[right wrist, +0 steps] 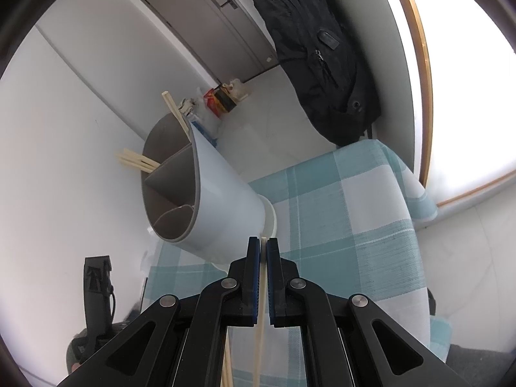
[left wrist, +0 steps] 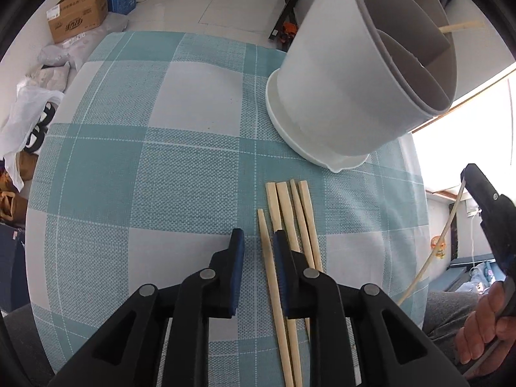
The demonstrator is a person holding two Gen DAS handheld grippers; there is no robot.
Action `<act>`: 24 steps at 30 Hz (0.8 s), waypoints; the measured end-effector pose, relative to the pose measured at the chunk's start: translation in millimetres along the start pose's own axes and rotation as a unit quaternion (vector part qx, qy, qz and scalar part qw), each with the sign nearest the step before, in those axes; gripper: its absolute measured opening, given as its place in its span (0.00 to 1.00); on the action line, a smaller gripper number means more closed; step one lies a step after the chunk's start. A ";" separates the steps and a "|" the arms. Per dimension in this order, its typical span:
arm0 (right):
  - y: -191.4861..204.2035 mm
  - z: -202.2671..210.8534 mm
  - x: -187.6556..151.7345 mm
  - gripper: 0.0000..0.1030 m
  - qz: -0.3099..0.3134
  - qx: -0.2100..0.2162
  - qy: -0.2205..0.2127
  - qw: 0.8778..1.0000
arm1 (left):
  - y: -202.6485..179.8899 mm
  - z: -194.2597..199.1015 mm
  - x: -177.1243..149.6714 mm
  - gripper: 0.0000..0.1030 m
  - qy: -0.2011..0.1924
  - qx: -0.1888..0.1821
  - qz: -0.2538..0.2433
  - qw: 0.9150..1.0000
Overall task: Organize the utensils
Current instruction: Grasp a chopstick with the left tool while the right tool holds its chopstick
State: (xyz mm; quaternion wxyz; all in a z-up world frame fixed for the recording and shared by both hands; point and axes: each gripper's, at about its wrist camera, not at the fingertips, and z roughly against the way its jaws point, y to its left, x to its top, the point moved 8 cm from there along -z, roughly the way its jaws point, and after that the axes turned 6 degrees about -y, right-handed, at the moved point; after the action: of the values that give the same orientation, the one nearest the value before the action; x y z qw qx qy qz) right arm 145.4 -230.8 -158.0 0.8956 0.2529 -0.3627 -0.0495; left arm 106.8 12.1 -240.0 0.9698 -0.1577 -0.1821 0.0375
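Observation:
Several wooden chopsticks lie side by side on the checked tablecloth. My left gripper is open just above them, and one chopstick lies between its jaws. A white utensil holder with grey compartments stands on a white saucer beyond them, and a chopstick tip sticks out of it. In the right wrist view the holder has several chopsticks in it. My right gripper is shut on a single chopstick in the air beside the holder; it also shows in the left wrist view.
Cardboard boxes and plastic bags sit on the floor beyond the table's left edge. A black backpack hangs past the far end of the table. A window lies to the right.

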 end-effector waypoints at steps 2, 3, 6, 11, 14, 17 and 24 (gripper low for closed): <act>1.3 -0.1 0.2 0.03 0.001 0.001 0.000 1.000 | -11.8 -1.3 -1.5 0.13 -0.004 0.015 -0.015 1.000; 1.8 0.0 0.2 0.03 0.002 0.001 0.000 1.000 | -14.6 -1.5 -2.3 0.13 -0.004 0.022 -0.024 0.999; 3.9 0.5 0.6 0.03 0.004 0.002 -0.001 1.000 | -26.0 -5.1 -4.3 0.17 -0.003 0.059 -0.070 0.996; 5.4 2.1 0.5 0.03 0.005 0.005 -0.002 1.000 | -26.3 -8.9 -1.9 0.36 0.005 0.104 -0.091 0.990; 5.7 3.4 1.9 0.03 0.004 0.006 -0.004 1.000 | -21.0 -13.1 -1.0 0.50 0.015 0.117 -0.076 0.990; 6.1 4.8 3.3 0.03 0.003 0.009 -0.007 1.000 | -10.5 -12.9 -5.6 0.50 0.031 0.135 -0.072 0.988; 8.5 7.3 3.2 0.03 0.005 0.013 -0.008 1.000 | -10.2 -11.4 -4.6 0.50 0.017 0.142 -0.080 0.987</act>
State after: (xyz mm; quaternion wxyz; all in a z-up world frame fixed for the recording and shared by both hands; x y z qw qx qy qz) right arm 141.9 -227.3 -147.4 0.8897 0.2619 -0.3716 -0.0419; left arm 106.9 -1.5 -248.5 0.9852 -0.0044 -0.1706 -0.0171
